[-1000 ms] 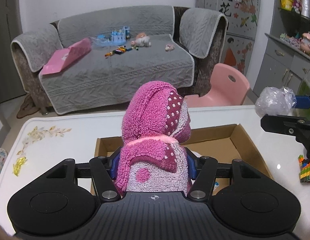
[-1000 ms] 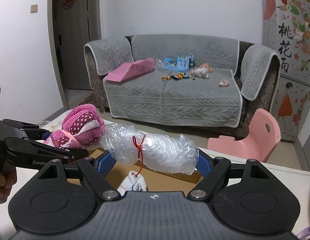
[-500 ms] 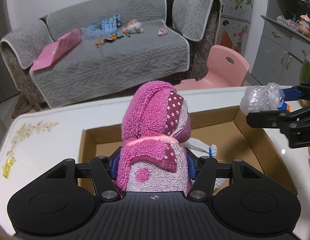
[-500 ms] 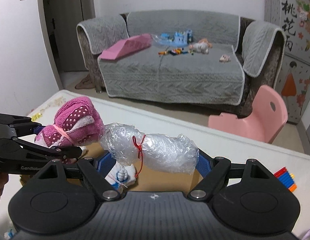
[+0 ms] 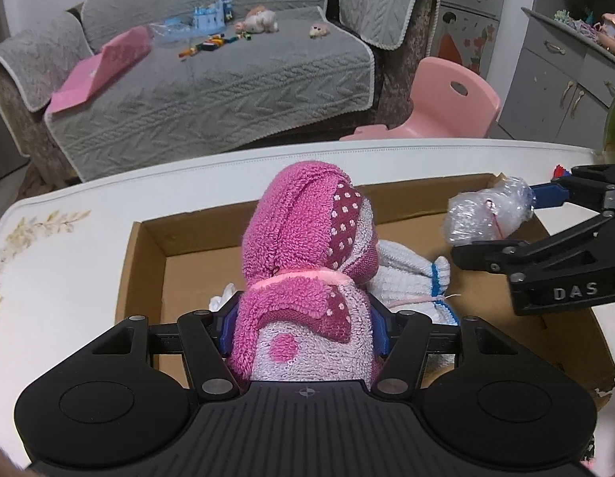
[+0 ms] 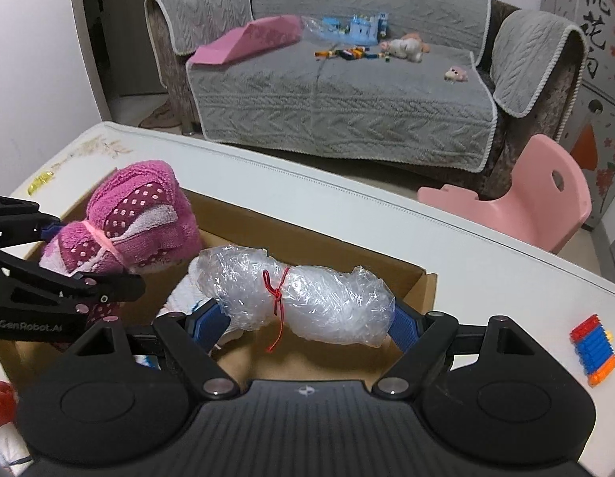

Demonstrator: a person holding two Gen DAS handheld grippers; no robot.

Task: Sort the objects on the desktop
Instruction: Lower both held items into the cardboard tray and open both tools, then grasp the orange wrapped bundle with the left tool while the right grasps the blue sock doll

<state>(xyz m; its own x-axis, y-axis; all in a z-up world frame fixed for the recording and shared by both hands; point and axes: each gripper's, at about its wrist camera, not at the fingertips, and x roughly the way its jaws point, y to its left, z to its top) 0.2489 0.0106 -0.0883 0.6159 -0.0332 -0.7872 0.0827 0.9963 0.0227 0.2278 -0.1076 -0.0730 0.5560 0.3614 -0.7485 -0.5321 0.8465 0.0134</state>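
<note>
The left claw (image 5: 303, 328) is clamped on a rolled pink towel (image 5: 307, 262) with white dots, its blue pads pressed against the lower sides of the roll, which stands up between them over the open cardboard box (image 5: 148, 246). The right claw (image 6: 307, 320) is clamped on a roll of clear bubble wrap (image 6: 307, 294) tied round with a red string (image 6: 277, 298); the roll lies crosswise between the blue pads, over the right part of the same box. In the left wrist view the bubble wrap shows at the right, above the box's far right corner, with the right claw's black frame just below it. Inside the box, on its floor, lies a white knitted bundle (image 5: 410, 278) with a blue edge (tied with a thin pale string), partly hidden behind the pink towel. The box sits on a white table (image 6: 486, 278). On the table to the right of the box lies a small stack of coloured plastic sticks (image 6: 593, 349), red, blue and orange. Beyond the table stand a grey sofa (image 6: 347, 91) strewn with toys and a pink chair (image 6: 546, 198).
</note>
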